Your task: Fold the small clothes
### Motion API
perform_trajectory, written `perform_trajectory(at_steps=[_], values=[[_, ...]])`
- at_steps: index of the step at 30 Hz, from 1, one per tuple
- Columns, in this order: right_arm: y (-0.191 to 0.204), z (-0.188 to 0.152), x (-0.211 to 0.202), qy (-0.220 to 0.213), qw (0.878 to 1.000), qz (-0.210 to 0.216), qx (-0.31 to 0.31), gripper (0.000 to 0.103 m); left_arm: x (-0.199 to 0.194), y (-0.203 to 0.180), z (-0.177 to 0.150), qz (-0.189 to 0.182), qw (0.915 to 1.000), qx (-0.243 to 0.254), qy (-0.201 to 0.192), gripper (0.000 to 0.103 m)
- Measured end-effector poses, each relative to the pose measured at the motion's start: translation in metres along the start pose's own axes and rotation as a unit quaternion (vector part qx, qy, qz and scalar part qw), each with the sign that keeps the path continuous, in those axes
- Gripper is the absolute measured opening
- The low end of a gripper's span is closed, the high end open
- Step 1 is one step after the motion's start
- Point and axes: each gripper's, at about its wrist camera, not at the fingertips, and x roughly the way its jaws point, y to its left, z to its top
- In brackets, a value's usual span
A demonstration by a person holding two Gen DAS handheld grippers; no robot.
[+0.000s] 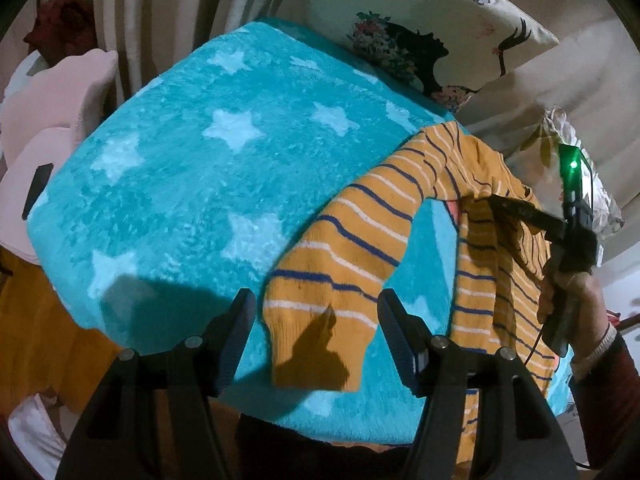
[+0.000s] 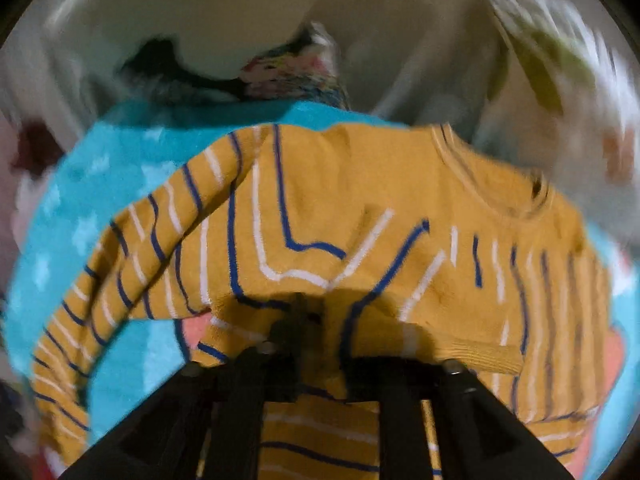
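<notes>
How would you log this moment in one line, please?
left tongs open over sweater sleeve | right tongs at sweater body, grip unclear | star blanket beneath

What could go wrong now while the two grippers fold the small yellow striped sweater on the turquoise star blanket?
1. The yellow knitted sweater with blue and white stripes lies near the edge of the turquoise fluffy star blanket, so a pull may drag it off.
2. The open left gripper straddles the sleeve cuff; closing low might pinch the blanket too.
3. The right gripper has bunched fabric between its fingers, which may leave a crooked fold.
</notes>
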Motion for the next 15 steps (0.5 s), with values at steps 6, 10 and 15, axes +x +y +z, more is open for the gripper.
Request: perform_trajectory(at_steps=[6, 10, 15], values=[[0.08, -0.012, 0.004, -0.051, 0.963, -0.131, -0.229, 0.063, -0.004, 0.025, 0.01, -0.002, 0.9995, -0.028, -0.011, 0.062], [0.11, -0.029, 0.016, -0.058, 0.931, -0.153, -0.327, 0.067, -0.008, 0.04, 0.015, 0.006, 0.9989, -0.044, -0.016, 0.062], [0.14, -0.059, 0.036, -0.105, 0.839, -0.251, -0.471, 0.073, -0.007, 0.042, 0.017, 0.006, 0.9988, -0.046, -0.016, 0.062]])
